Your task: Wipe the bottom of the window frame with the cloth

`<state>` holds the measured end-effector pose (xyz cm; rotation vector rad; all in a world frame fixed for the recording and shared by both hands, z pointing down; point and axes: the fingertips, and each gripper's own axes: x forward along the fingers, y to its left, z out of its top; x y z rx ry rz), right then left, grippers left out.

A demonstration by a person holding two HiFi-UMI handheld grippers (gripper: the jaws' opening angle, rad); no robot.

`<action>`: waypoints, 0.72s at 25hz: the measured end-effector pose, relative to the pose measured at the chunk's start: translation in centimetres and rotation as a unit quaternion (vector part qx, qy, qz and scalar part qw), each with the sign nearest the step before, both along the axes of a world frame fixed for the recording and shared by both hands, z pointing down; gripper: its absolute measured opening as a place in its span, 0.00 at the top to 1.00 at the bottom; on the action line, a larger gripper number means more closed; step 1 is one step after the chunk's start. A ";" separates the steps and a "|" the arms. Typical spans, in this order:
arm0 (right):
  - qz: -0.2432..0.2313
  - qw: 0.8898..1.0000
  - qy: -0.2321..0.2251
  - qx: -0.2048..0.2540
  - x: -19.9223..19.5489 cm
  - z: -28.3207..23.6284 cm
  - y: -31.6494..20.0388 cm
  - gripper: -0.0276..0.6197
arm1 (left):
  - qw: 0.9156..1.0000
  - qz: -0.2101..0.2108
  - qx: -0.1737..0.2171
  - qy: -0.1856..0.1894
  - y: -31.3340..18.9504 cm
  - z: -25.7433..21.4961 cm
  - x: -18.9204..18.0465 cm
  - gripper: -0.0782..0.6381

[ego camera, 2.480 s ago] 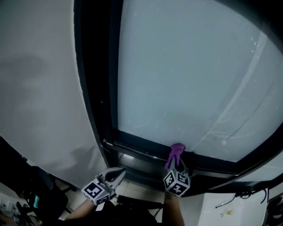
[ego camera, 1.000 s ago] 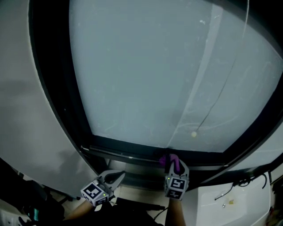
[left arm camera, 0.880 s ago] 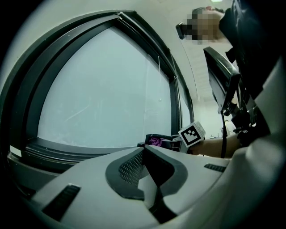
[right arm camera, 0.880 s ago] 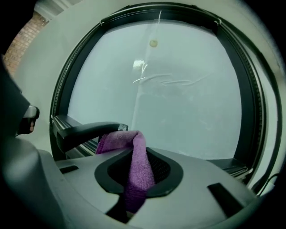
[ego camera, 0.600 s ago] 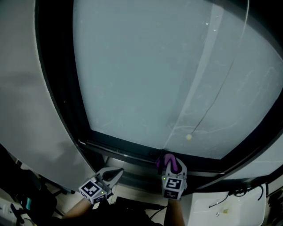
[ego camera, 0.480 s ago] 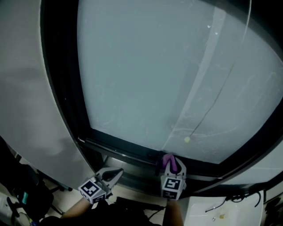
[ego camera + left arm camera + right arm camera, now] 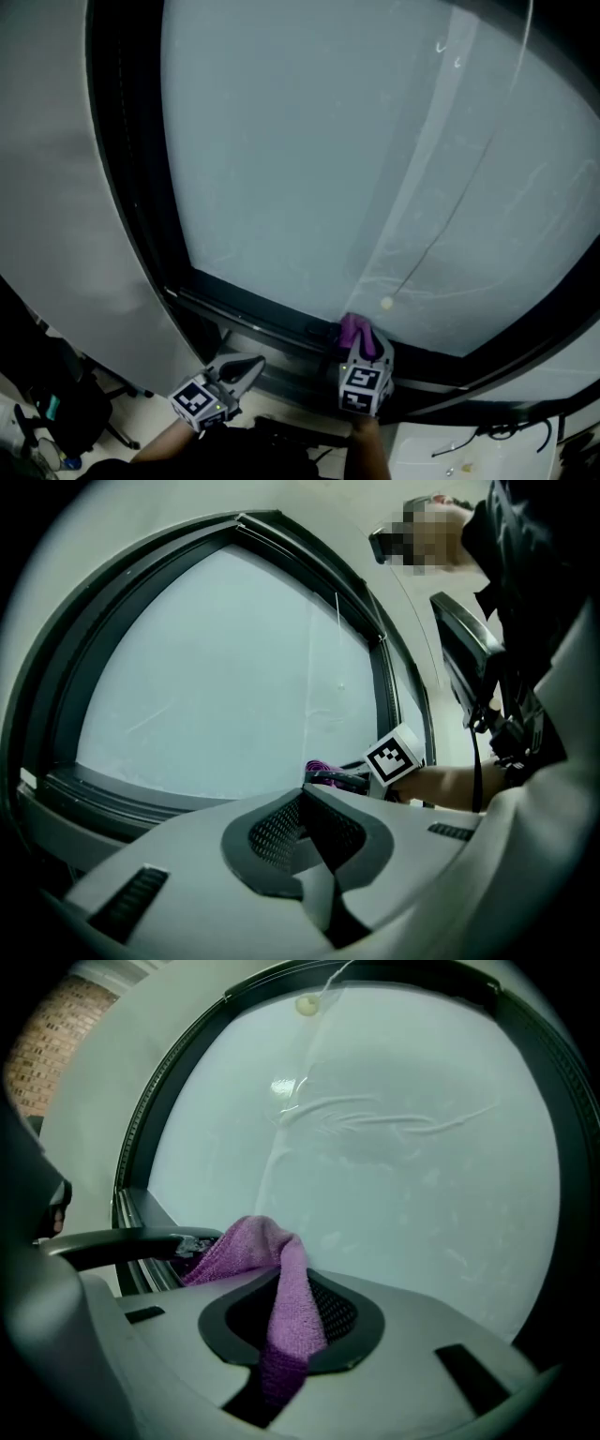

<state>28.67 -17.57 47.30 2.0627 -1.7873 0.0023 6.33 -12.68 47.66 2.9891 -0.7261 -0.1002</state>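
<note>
Starting closest in: the right gripper [image 7: 292, 1327] is clamped on the cloth [image 7: 251, 1245]. A purple strip of it runs down between the jaws, and the rest is bunched up past the tips. The left gripper [image 7: 246, 367] has its jaws together with nothing in them. It hangs at about 8 o'clock from the right one, low and clear of the window, so it isn't doing anything here.

The bit that matters is that the cloth sits right at the right gripper's 12 o'clock, on the bottom rail of the frame [image 7: 246, 321], just under the glass [image 7: 319, 159]. I'd say it's touching the rail, though it's too dim down there to be sure how hard it presses. In the head view the rail's long axis runs from roughly 10 o'clock down to 4 o'clock. Any wiping stroke therefore has to go sideways along that line, not in and out. The right gripper is the one on the job and the left is nowhere near the rail.

Further out, the frame is dark and looks like stepped metal channels, which probably hold dust. The glass is frosted or filmed, pale blue-grey. A thin cord [image 7: 441, 234] hangs down it, ending in a bead [image 7: 385, 303] just above the cloth. That could snag. At 9 o'clock there's plain grey wall [image 7: 56, 187]. The room is pretty dark overall.
</note>
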 end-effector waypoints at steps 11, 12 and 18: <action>0.040 0.999 0.012 -0.031 1.5 1.0 1.2 0.85 | 0.988 0.142 0.042 0.040 -2.1 -3.9 8.5 0.89; 0.043 0.998 0.013 -0.035 1.7 1.0 1.3 0.85 | 0.987 0.150 0.044 0.040 -2.1 -4.1 8.9 0.89; 0.079 0.996 -0.004 -0.043 3.8 1.1 2.7 0.85 | 0.980 0.189 0.027 0.057 -2.0 -4.7 10.3 0.89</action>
